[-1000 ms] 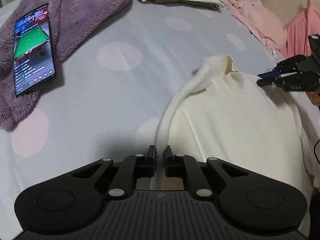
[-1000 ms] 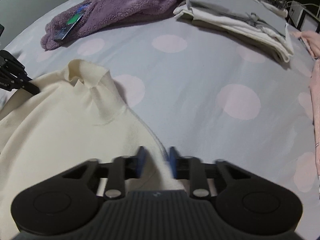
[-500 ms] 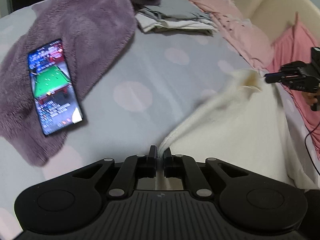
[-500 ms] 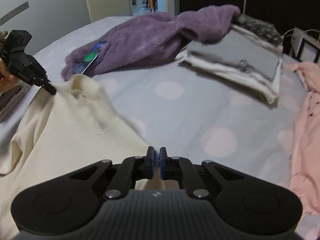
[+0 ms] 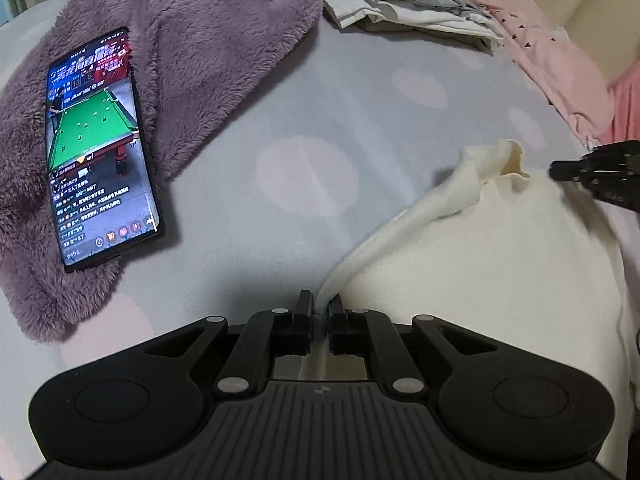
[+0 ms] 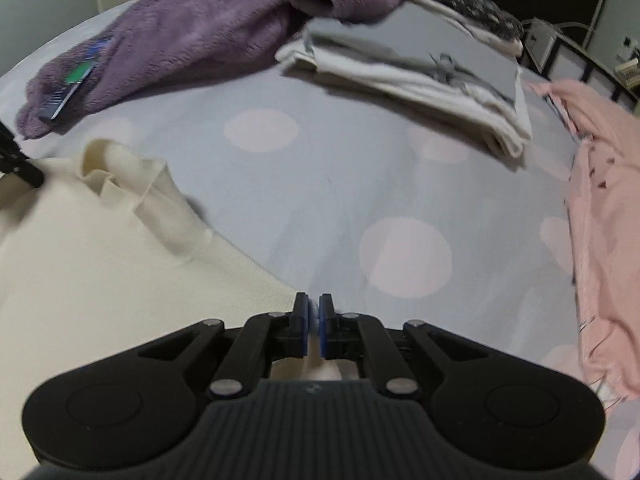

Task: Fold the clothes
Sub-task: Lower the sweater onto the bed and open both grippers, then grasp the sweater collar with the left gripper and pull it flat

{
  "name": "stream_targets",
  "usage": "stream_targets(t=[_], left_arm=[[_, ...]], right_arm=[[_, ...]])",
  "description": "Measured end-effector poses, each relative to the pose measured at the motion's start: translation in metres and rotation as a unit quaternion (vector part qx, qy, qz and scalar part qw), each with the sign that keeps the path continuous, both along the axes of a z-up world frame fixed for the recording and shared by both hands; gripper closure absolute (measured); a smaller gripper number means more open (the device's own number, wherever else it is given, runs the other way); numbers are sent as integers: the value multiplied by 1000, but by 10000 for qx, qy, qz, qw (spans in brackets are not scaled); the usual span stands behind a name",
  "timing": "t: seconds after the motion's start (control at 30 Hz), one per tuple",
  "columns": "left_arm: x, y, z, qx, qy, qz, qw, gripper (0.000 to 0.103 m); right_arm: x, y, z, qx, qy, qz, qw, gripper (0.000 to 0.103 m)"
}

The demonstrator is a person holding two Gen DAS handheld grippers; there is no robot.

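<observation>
A cream high-neck sweater [image 5: 480,272] lies on the bed with its collar [image 5: 508,160] standing up. My left gripper [image 5: 319,304] pinches the sweater's shoulder edge. A thin fold of cloth runs between its pads, and its jaws are opening slightly. In the right wrist view, my right gripper [image 6: 314,308] is shut on the other shoulder of the sweater [image 6: 100,260], with pale cloth between the blue pads. Each gripper also appears at the edge of the other's view, just past the collar.
A lit phone [image 5: 100,148] rests on a purple fleece garment [image 5: 200,40] at the left. Folded grey and white clothes [image 6: 420,76] are stacked at the back. A pink garment [image 6: 600,220] lies along the right. The grey sheet has pink dots [image 6: 260,128].
The right jaws went from open to shut on the sweater's shoulder. Both grippers then shifted the sweater across the bed, and the phone and fleece now look nearer in the left view.
</observation>
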State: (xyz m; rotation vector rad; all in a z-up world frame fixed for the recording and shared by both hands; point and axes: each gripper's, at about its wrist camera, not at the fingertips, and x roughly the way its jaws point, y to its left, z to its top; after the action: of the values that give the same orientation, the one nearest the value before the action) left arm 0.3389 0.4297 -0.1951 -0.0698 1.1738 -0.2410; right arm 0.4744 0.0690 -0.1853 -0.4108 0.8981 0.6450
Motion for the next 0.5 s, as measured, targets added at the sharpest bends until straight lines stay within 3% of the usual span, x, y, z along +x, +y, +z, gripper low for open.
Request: stream_targets(t=[0.1,0.17,0.23,0.37,0.5], left_arm=[[-8,-5,10,334,-50,-310,9989,93],[-20,-18,24,759,-417,-744,9935,87],[-27,-30,33,1085,-769,-1122,9848,87],[-27,-57,40,1310,-1420,-1707,9662,86],[-7,-77,26,1250,-1376,-2005,9619,86]], right_arm=[[-2,3,-1,32,8,306,9995,88],[-6,0,9,167,-220,473,9985,75],[-6,-4,19,448,-354,589,9966,72],[-4,11,23,508,-346,988,9932,72],[-6,35,12,314,-163,1404,9895,67]])
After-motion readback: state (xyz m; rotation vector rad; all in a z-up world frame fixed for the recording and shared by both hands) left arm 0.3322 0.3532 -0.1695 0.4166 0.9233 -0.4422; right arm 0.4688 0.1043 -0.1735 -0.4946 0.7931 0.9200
